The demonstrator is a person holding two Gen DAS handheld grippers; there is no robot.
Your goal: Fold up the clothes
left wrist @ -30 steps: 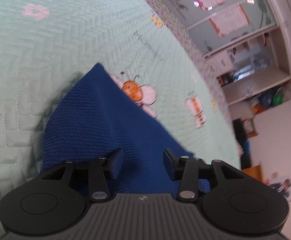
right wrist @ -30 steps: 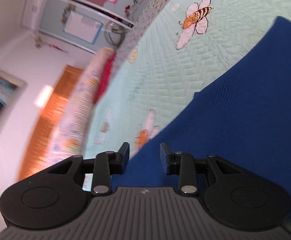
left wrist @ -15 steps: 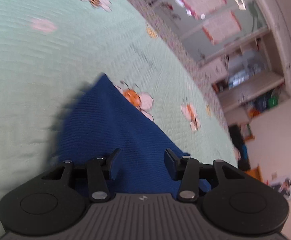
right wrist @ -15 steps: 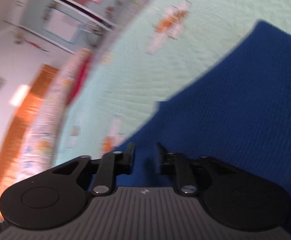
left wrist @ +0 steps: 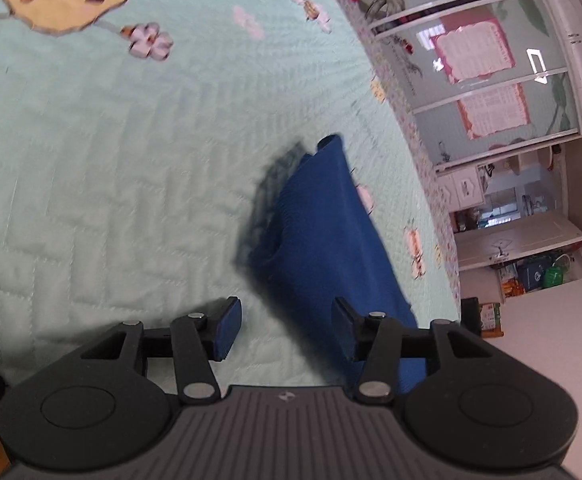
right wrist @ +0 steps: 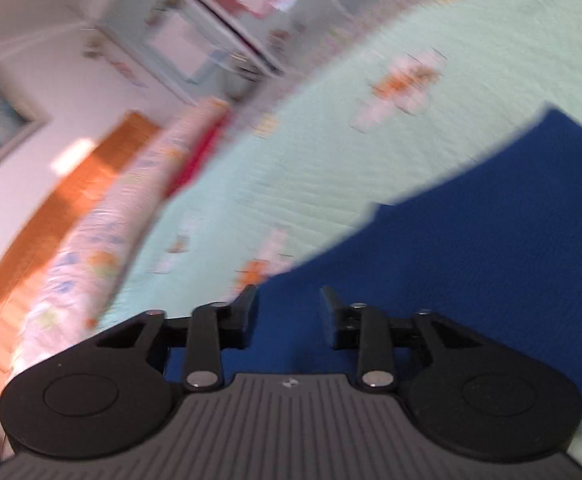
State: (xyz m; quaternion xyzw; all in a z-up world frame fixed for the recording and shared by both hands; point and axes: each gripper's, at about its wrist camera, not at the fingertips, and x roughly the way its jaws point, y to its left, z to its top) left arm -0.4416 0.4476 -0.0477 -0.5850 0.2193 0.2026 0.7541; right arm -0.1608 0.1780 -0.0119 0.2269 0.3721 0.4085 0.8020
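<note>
I read both claws parted, just opening: left gripper point(left wrist: 287, 326) empty, blue garment point(left wrist: 323, 232) at one o'clock; right gripper point(right wrist: 289, 312) over it, seemingly ungripped.

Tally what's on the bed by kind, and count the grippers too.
Blue garment: 1
Green quilted bedspread: 1
Grippers: 2, left gripper and right gripper, both open with nothing clamped
Total: 4

Left hand-held gripper point(left wrist: 287, 326): black fingers, blue pads, silver pivot screws, ribbed grey body.
</note>
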